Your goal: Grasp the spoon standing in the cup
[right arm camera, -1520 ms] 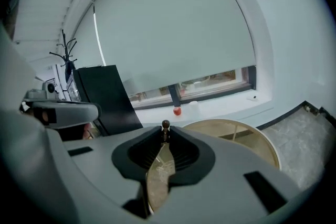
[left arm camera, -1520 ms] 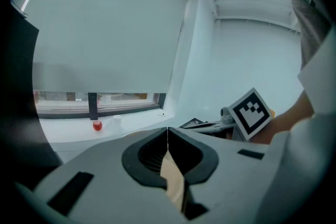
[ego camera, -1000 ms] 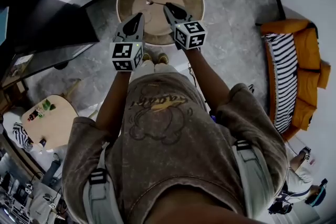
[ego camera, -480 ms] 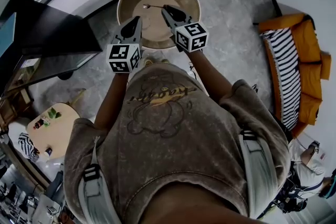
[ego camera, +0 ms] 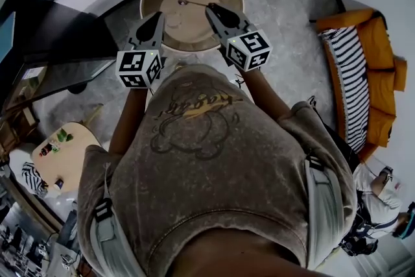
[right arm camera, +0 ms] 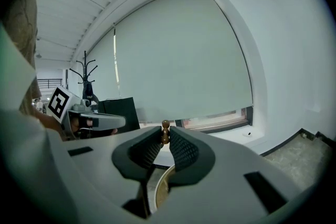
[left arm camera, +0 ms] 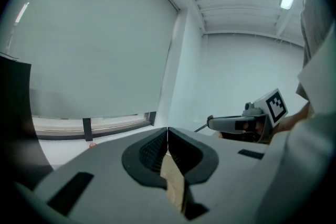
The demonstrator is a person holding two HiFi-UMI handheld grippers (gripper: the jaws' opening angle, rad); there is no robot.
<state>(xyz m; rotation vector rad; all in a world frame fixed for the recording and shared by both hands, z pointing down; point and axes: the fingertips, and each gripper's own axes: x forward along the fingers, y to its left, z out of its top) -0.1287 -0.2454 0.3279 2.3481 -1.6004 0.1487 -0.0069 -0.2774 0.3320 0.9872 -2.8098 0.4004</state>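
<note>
No legible text anywhere, only an indecipherable cursive print (ego camera: 192, 107) across the person's shirt (ego camera: 214, 165)

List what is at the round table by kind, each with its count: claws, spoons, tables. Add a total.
Claws: 2 (left claw, shut and empty; right claw, holding the spoon)
Spoons: 1 (spoon)
Tables: 1 (round table)
Total: 4

Grey stone floor (ego camera: 292, 10), an orange sofa (ego camera: 379, 68) at right, a black cabinet (ego camera: 52, 42) at left, white blind (right arm camera: 178, 55) drawn.
</note>
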